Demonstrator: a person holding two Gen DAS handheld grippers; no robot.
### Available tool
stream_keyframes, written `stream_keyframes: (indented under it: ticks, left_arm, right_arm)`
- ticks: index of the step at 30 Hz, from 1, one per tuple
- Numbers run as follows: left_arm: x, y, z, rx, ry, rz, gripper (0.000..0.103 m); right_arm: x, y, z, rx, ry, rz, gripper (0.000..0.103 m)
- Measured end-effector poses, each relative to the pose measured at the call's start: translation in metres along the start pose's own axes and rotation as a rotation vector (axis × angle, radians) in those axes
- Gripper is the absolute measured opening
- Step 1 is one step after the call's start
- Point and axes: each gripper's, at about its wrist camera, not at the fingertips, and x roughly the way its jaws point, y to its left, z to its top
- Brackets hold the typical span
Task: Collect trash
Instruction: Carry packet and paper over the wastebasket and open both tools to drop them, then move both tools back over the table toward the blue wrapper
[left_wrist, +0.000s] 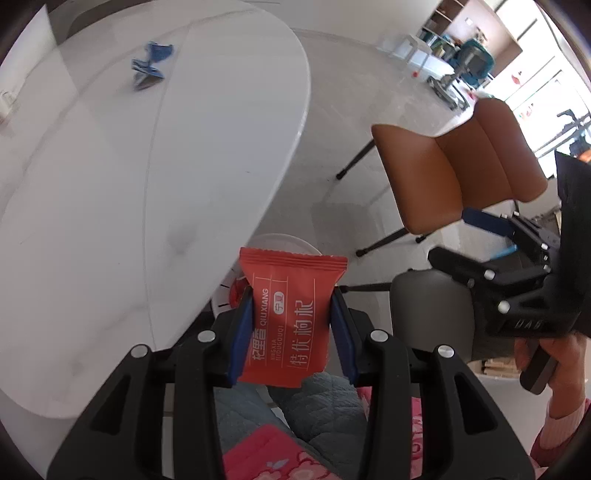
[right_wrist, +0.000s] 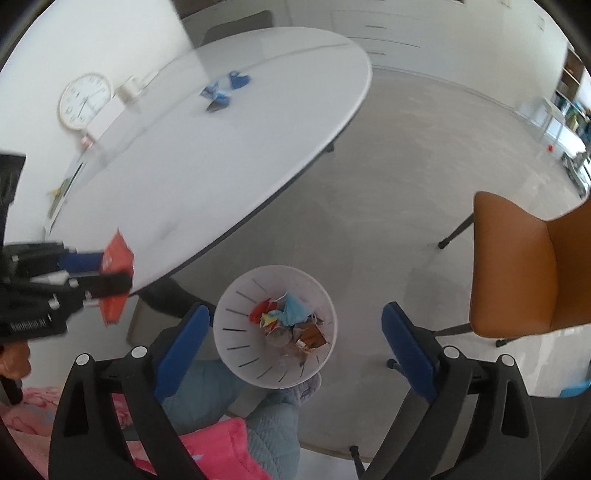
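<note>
**Inspector:** Largest first. Round white glossy table (right_wrist: 207, 147), tan leather chair (right_wrist: 524, 273), white slotted plastic waste bin (right_wrist: 236, 332) on the floor beside the table edge, part-filled with wrappers.

**Clerk:** The grippers?

**Inspector:** Left gripper (left_wrist: 291, 328) clamped on a red foil snack packet (left_wrist: 288, 317) at both side edges, held in the air off the table rim, apparently above the bin. Right gripper (right_wrist: 295, 343) spread wide, holding nothing, pointed down over the bin.

**Clerk:** Remaining trash?

**Inspector:** Crumpled blue wrappers (right_wrist: 225, 88) on the far tabletop; count unclear, blurred.
</note>
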Motion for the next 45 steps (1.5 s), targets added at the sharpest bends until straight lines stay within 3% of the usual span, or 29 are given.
stream_keyframes:
  ticks: [3,5,7,16,21,36,45]
  left_arm:
    - [0.005,-0.005,0.002,0.003,0.011,-0.015,0.043]
    - [0.007,-0.006,0.004,0.0,0.01,-0.008,0.06]
    - [0.008,-0.007,0.005,0.0,0.004,-0.002,0.066]
    - [-0.001,0.001,0.008,-0.03,-0.021,0.034,0.082]
    - [-0.019,0.021,0.01,-0.091,-0.063,0.067,0.086]
    - [-0.071,0.075,0.011,-0.246,-0.175,0.187,0.094]
    - [-0.087,0.11,0.016,-0.321,-0.216,0.19,0.095]
  right_arm:
    - [0.0,-0.006,0.0,0.012,-0.001,-0.009,0.094]
    - [0.001,-0.009,-0.002,0.018,0.001,-0.01,0.094]
    - [0.002,-0.008,-0.004,0.023,0.003,-0.012,0.094]
    - [0.002,-0.012,-0.002,0.035,0.003,-0.012,0.094]
    - [-0.003,-0.01,0.002,0.028,-0.017,-0.021,0.101]
    - [-0.012,0.004,0.021,0.009,-0.044,0.002,0.101]
    - [-0.013,0.033,0.048,-0.035,-0.059,0.009,0.101]
